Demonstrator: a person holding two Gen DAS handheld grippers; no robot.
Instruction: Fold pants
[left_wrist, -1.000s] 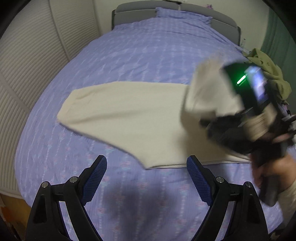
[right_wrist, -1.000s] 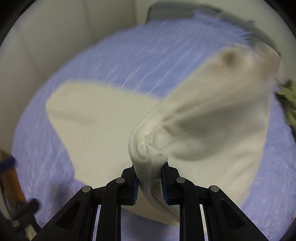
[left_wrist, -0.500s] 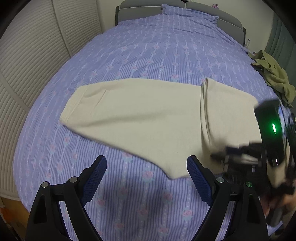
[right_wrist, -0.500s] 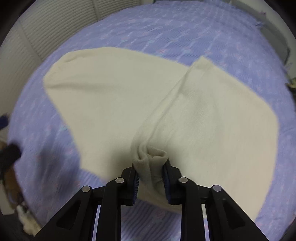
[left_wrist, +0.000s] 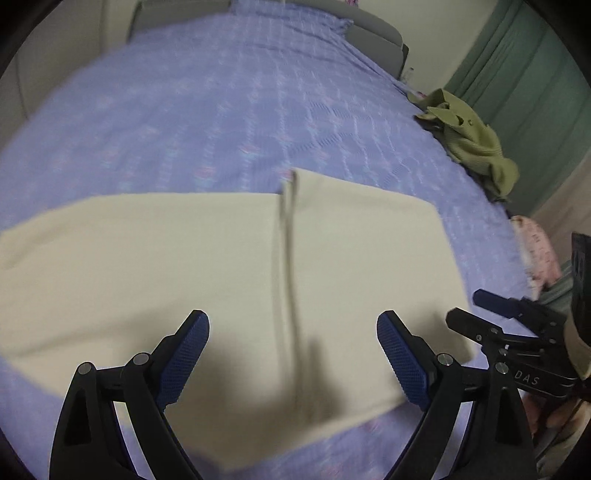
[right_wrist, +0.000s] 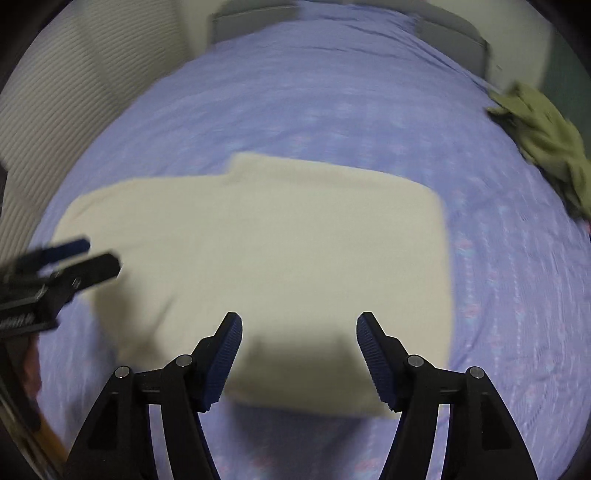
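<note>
Pants lying crosswise ahead of both empty claws

The cream pants were spread flat near the foot edge of the bed, their long axis running left to right, with one end folded over the middle along a seam-like edge. The left gripper was held wide and empty above the unfolded end; the right gripper was likewise spread, holding nothing, above the folded part. The unfolded end was judged nearer the left gripper.
</note>
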